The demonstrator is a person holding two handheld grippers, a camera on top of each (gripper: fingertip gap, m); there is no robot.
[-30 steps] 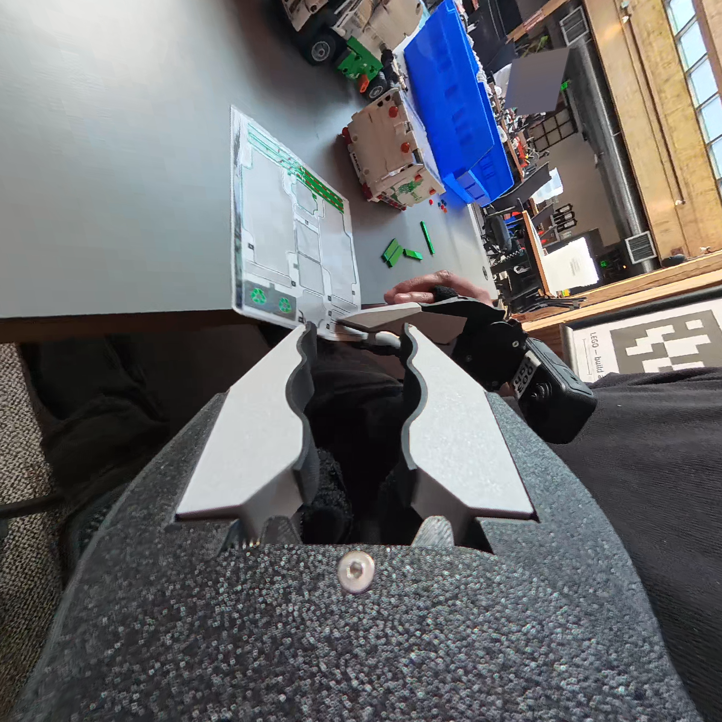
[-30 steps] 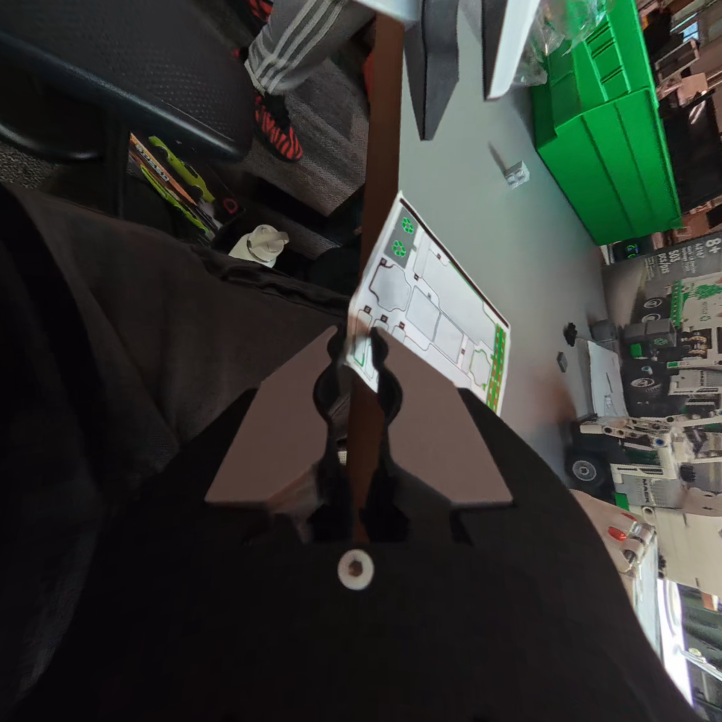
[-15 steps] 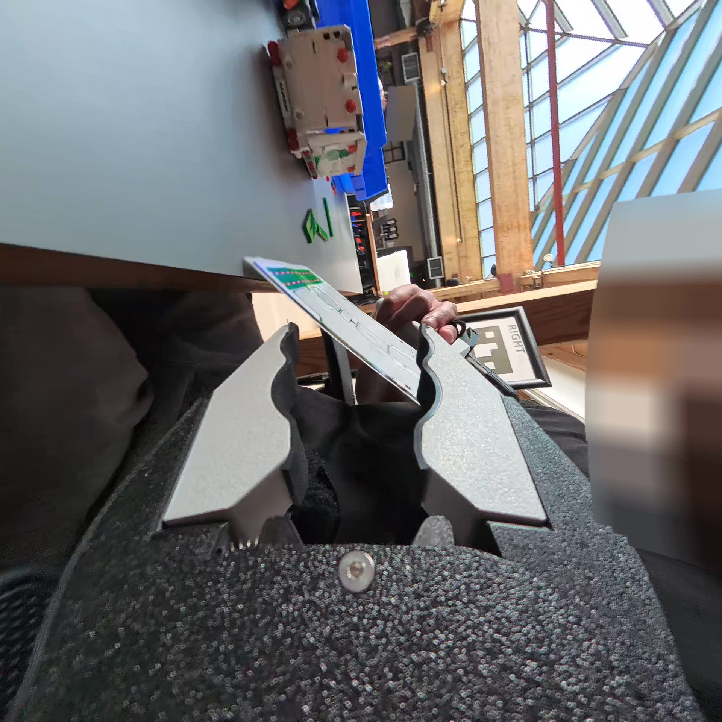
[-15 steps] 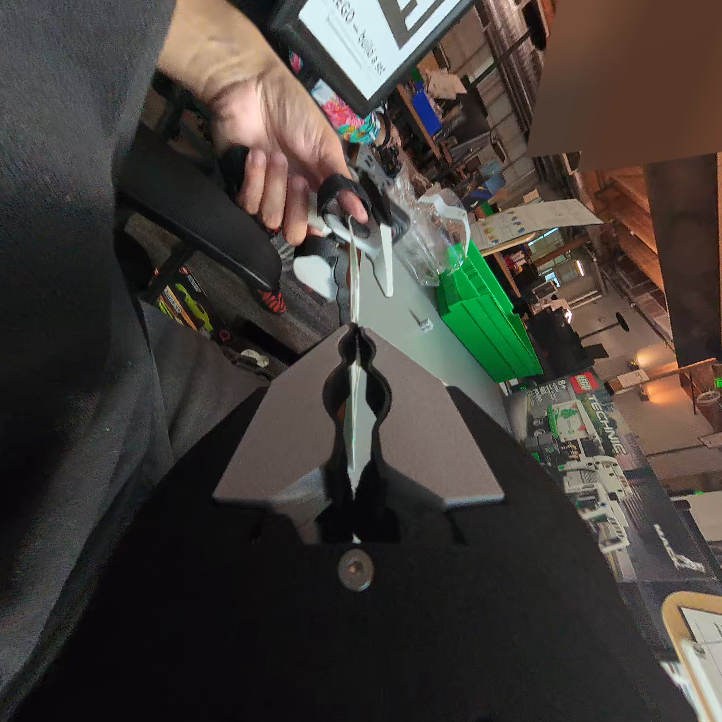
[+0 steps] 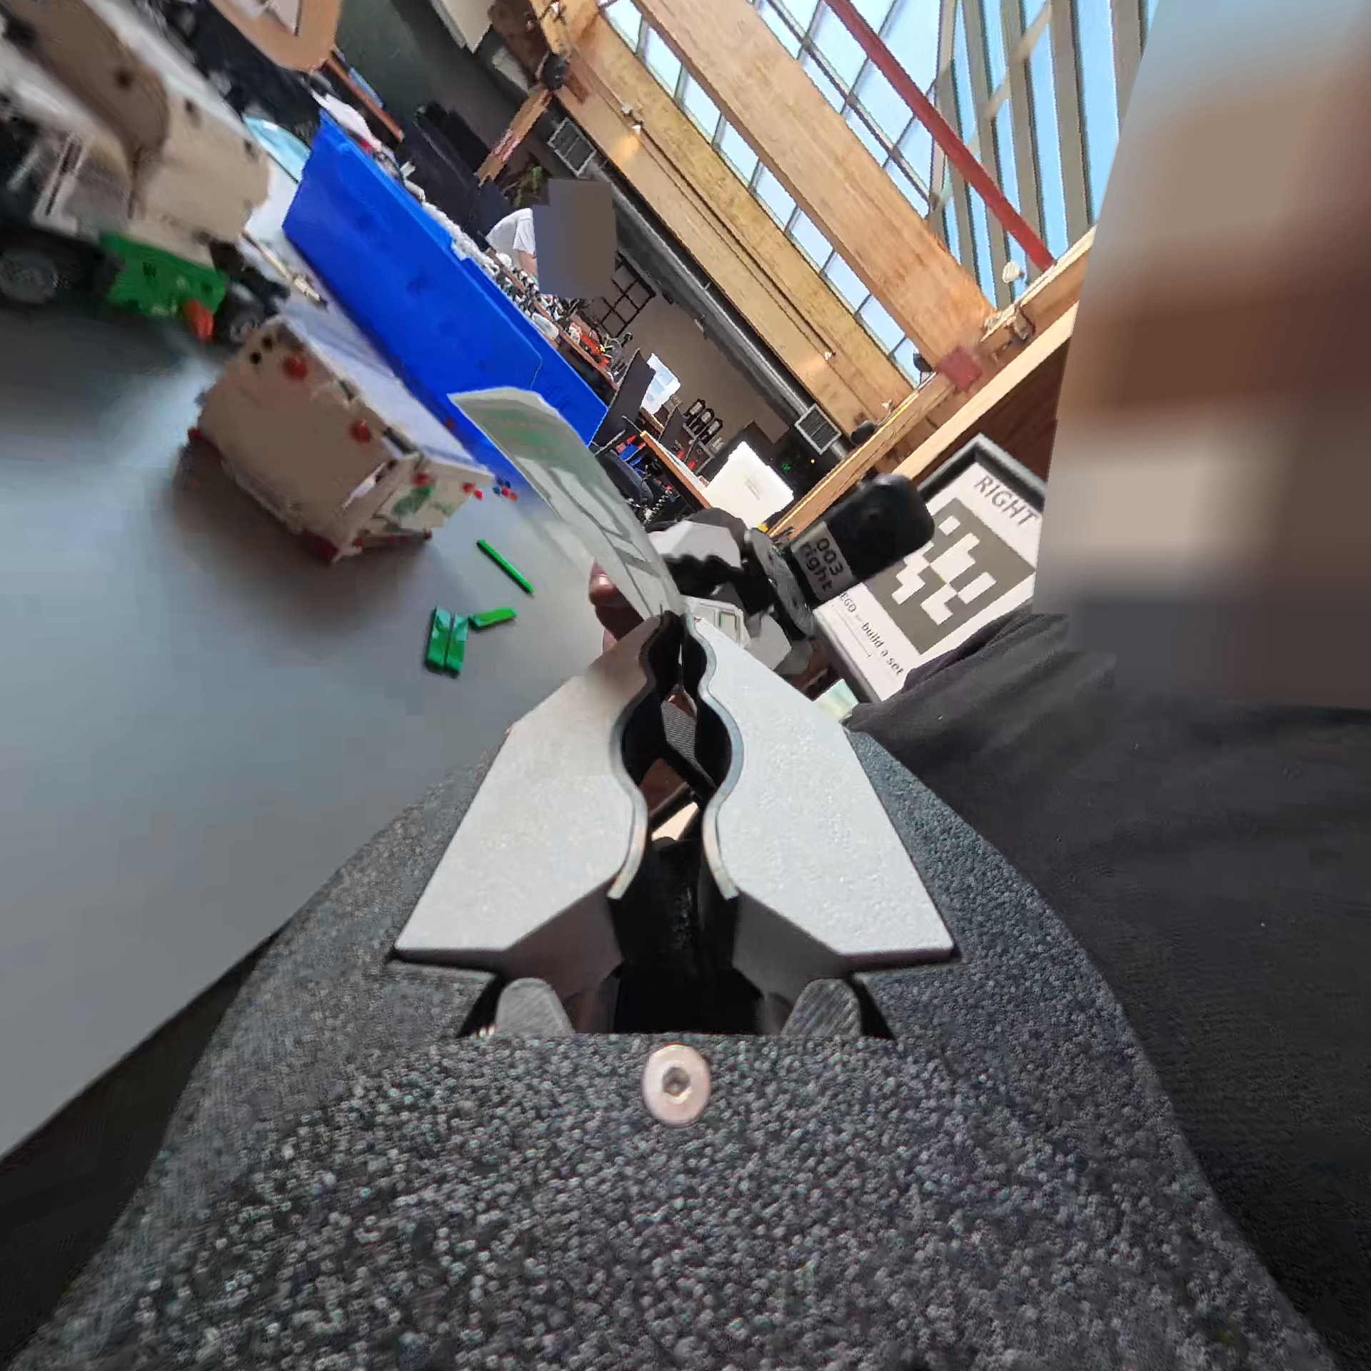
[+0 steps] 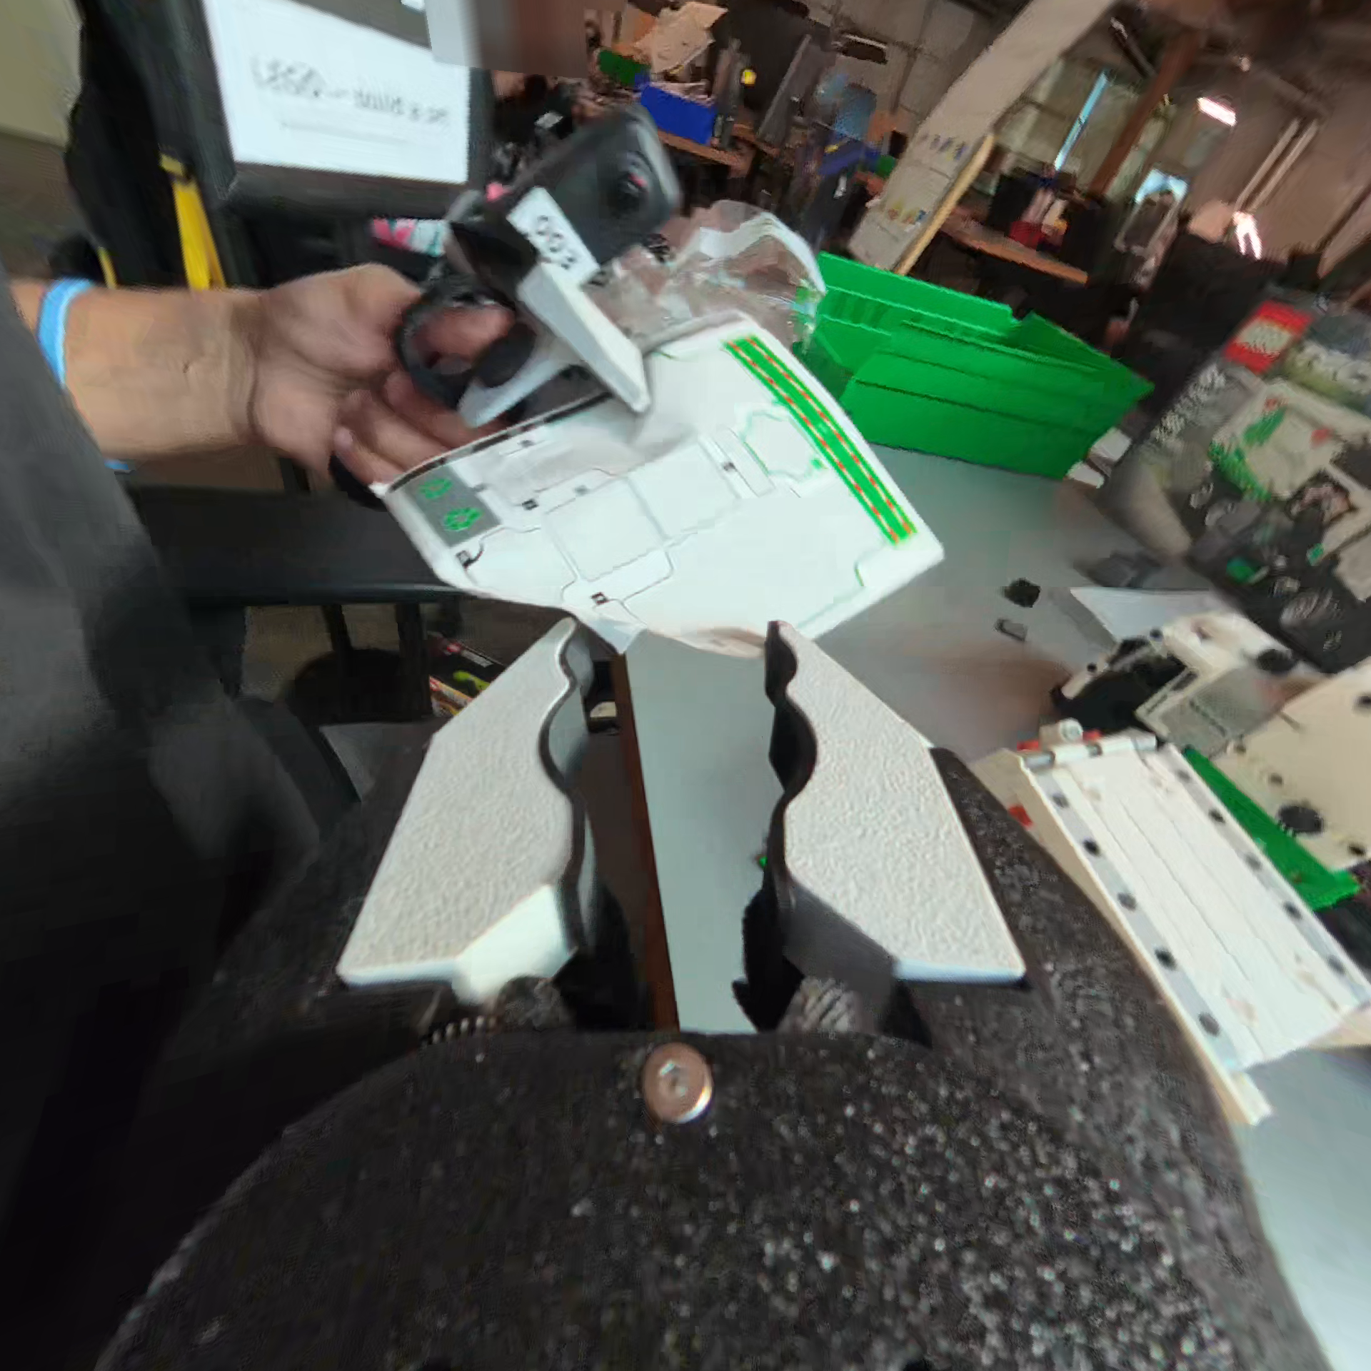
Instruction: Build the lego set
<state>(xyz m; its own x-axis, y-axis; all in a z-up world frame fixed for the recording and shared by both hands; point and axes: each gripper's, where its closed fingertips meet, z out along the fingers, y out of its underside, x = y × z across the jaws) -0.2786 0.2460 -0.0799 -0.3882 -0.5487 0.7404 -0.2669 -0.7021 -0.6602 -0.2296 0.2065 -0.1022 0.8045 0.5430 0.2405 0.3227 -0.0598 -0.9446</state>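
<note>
— While my left gripper [image 5: 676,630] has its two fingers pressed together, what is between them?

— It pinches the sticker sheet [image 6: 668,497] by one edge. In the left wrist view the sheet [image 5: 571,475] rises from the tips toward 11 o'clock, above the grey table [image 5: 185,705], almost edge-on to that camera.

— And my right gripper [image 6: 671,642]?

— Its jaws stand wide apart and nothing is between them. The lower edge of the sheet hangs just beyond the fingertips, at 12 o'clock from them. I cannot tell if the paper touches the left tip.

— Where do I see the left gripper from the right side?

— In the right wrist view it is at 11 o'clock, with my left hand [image 6: 297,371] around its handle, and the sheet spreads from it toward 3 o'clock.

— What lies on the table?

— In the left wrist view, the white truck body with red pins [image 5: 326,438] is at 10 o'clock, the green pieces [image 5: 452,630] lie near it, and the blue bin [image 5: 430,297] stands behind. In the right wrist view a green bin [image 6: 964,378] is at 1 o'clock and a white panel of the model [image 6: 1187,898] at 3 o'clock.
</note>
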